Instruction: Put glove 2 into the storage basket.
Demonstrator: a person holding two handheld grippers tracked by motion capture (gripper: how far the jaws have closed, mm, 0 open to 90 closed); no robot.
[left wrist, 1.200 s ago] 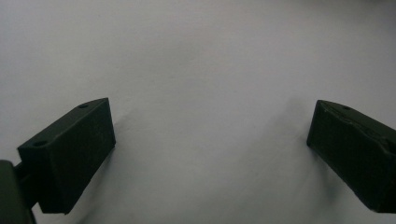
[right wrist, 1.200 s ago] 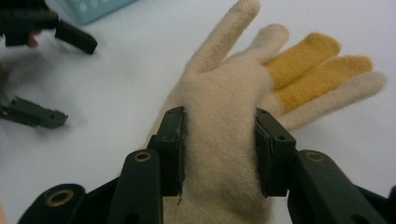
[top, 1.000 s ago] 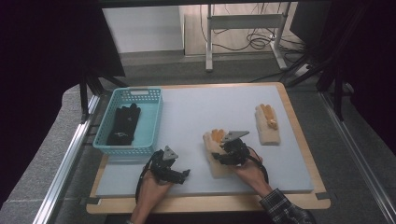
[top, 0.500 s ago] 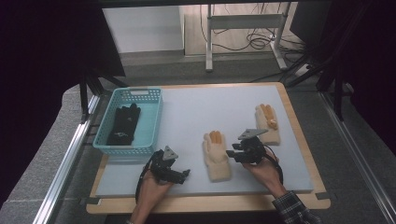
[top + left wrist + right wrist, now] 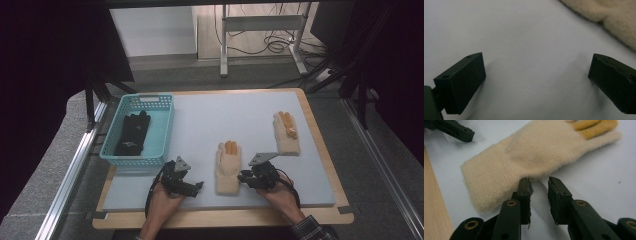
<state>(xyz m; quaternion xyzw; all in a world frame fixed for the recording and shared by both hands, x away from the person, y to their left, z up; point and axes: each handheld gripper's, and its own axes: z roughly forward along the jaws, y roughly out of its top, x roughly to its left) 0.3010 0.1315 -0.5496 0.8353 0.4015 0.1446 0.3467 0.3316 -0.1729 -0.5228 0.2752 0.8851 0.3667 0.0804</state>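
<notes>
Gloves are the business here, and the near cream glove point(image 5: 228, 167) lies flat on the pale blue mat point(image 5: 210, 120), orange fingertips pointing away, right between the two hands. Right gripper point(image 5: 539, 182) sits at the glove's edge with its jaws a small gap apart, one tip touching the fleece, nothing pinched yet. Left gripper point(image 5: 536, 72) rests on the mat just beside the cuff, jaws spread wide and empty. The risk, I'd say: that narrow right-hand opening could skate over the soft edge and close on nothing, or nip a mere tuft so the glove slips free on the lift; a low approach might also drag the fabric and bunch it. A second cream glove point(image 5: 286, 133) lies well apart toward the far right, and a black glove point(image 5: 133, 133) sits inside the teal basket point(image 5: 165, 131) at the left. The mat covers a wooden board point(image 5: 225, 217) on a grey table; beyond it, a dim room with a white table frame point(image 5: 260, 25) and loose cables point(image 5: 272, 45) on the floor.
</notes>
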